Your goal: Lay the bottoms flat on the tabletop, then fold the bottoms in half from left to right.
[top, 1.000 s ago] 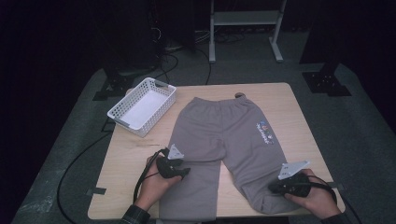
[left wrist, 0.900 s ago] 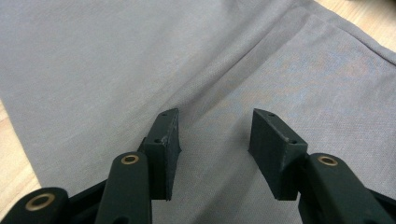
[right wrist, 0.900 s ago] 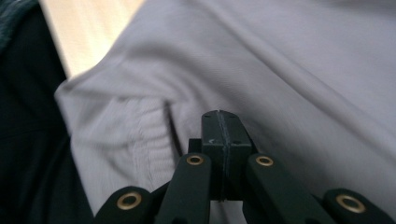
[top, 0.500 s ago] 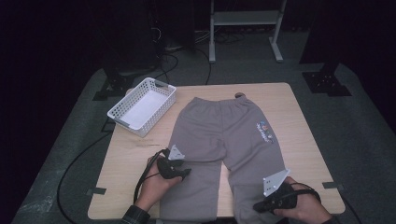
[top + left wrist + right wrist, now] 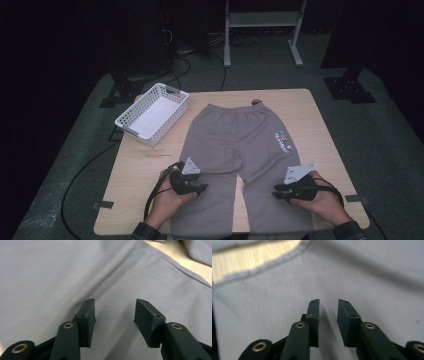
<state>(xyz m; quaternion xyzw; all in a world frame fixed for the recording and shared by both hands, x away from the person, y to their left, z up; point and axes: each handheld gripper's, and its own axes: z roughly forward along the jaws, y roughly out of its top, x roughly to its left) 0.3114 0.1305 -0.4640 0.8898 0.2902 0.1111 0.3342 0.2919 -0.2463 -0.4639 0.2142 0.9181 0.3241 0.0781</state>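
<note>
Both tongs over the sweatpants' legs

Your left tongs (image 5: 202, 189) hover over one leg of the grey sweatpants (image 5: 240, 150), jaws parted with nothing between them — likely placed to pinch the cloth. Your right tongs (image 5: 276, 192) sit over the other leg, jaws narrow and just opening, nothing gripped. The pants lie flat on the table (image 5: 150, 160), legs toward you — one pair of pants, one white basket (image 5: 152, 113) at the far left corner.
</note>
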